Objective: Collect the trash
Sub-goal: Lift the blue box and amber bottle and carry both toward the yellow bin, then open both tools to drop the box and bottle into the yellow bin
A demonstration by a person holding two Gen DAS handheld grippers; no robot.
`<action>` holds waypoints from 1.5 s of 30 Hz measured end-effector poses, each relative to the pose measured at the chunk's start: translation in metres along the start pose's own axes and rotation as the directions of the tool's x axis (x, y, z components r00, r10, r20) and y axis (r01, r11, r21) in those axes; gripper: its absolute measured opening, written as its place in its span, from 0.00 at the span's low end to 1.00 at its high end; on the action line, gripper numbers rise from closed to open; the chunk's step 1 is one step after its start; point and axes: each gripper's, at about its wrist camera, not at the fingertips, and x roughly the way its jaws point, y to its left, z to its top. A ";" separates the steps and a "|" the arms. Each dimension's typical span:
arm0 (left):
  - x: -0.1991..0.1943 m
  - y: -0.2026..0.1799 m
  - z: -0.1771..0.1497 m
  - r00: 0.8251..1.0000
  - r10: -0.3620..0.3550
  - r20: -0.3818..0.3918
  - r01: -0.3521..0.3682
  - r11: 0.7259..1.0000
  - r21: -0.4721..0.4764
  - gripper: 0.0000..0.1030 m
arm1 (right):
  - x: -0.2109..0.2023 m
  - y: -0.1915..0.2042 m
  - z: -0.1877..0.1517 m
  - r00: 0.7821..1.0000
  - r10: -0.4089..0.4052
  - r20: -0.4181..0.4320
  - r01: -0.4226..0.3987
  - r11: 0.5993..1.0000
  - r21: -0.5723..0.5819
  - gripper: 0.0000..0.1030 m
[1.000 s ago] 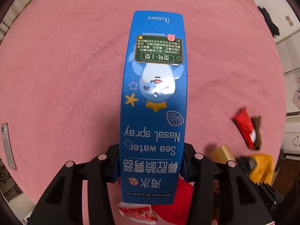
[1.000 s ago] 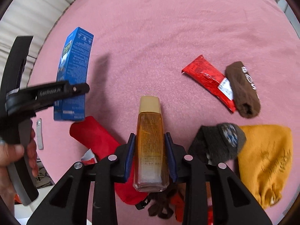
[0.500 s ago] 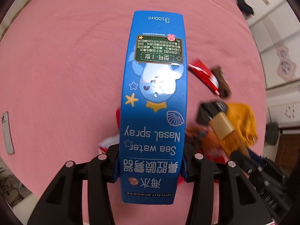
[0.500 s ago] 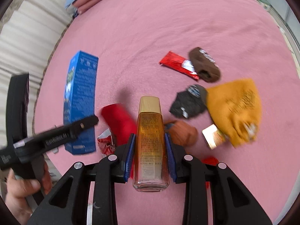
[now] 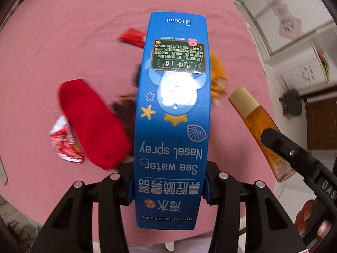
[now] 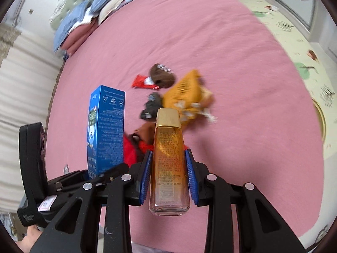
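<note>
My left gripper is shut on a tall blue nasal spray box, held above the pink bed. In the right wrist view the same blue box stands at the left. Clamped between the blue pads of my right gripper is an amber bottle with a gold cap; the amber bottle also shows at the right of the left wrist view. Below lie a red wrapper, a torn red-and-white wrapper and a red sock.
A brown sock, a dark sock and a mustard cloth lie in a heap on the bed. Pillows and folded bedding sit at the far end. A patterned floor mat runs along the bed's right side.
Both grippers have swung sideways and risen a little with their loads still held. The heap of socks and wrappers has slid from the right to under and left of the blue box.
</note>
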 end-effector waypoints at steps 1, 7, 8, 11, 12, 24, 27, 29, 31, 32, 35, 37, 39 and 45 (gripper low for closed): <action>0.001 -0.013 -0.002 1.000 -0.005 -0.007 0.005 1.000 0.019 0.46 | -0.007 -0.012 -0.001 1.000 -0.004 0.007 0.004 1.000 0.018 0.30; 0.014 -0.098 -0.008 0.999 -0.016 -0.032 0.020 0.992 0.121 0.46 | -0.055 -0.083 -0.007 0.999 -0.033 0.043 0.028 0.995 0.100 0.30; 0.017 -0.110 -0.008 0.999 -0.019 -0.037 0.024 0.991 0.135 0.46 | -0.062 -0.095 -0.008 0.998 -0.039 0.049 0.033 0.993 0.115 0.30; 0.028 -0.151 -0.009 0.998 -0.022 -0.057 0.032 0.983 0.183 0.46 | -0.082 -0.131 -0.013 0.997 -0.054 0.064 0.043 0.986 0.160 0.30; 0.033 -0.166 -0.010 0.998 -0.023 -0.065 0.036 0.979 0.198 0.46 | -0.089 -0.146 -0.014 0.996 -0.061 0.070 0.047 0.983 0.178 0.30; 0.089 -0.321 -0.014 0.987 -0.041 -0.154 0.091 0.936 0.339 0.46 | -0.140 -0.277 -0.025 0.988 -0.116 0.105 0.073 0.935 0.347 0.30; 0.104 -0.353 -0.014 0.984 -0.033 -0.175 0.096 0.925 0.367 0.46 | -0.149 -0.307 -0.026 0.986 -0.126 0.109 0.073 0.917 0.392 0.30; 0.112 -0.369 -0.011 0.980 -0.044 -0.195 0.114 0.924 0.366 0.46 | -0.152 -0.328 -0.026 0.985 -0.130 0.111 0.072 0.905 0.418 0.30; 0.123 -0.386 -0.007 0.973 -0.066 -0.221 0.143 0.924 0.356 0.46 | -0.155 -0.347 -0.024 0.984 -0.140 0.114 0.076 0.895 0.440 0.30; 0.127 -0.392 -0.006 0.970 -0.077 -0.229 0.156 0.924 0.349 0.46 | -0.157 -0.355 -0.021 0.983 -0.143 0.116 0.077 0.891 0.447 0.30; 0.137 -0.412 0.001 0.963 -0.114 -0.244 0.194 0.922 0.336 0.46 | -0.167 -0.380 -0.014 0.977 -0.157 0.143 0.072 0.879 0.471 0.30; 0.140 -0.429 0.005 0.960 -0.140 -0.244 0.220 0.914 0.342 0.46 | -0.174 -0.395 -0.005 0.973 -0.164 0.165 0.066 0.876 0.479 0.30; 0.140 -0.444 0.010 0.960 -0.157 -0.233 0.234 0.905 0.356 0.56 | -0.179 -0.406 0.003 0.972 -0.151 0.179 0.048 0.876 0.481 0.31; 0.143 -0.455 0.030 0.979 -0.059 -0.193 0.132 0.912 0.389 0.82 | -0.198 -0.437 0.022 0.958 -0.150 0.245 -0.002 0.849 0.528 0.44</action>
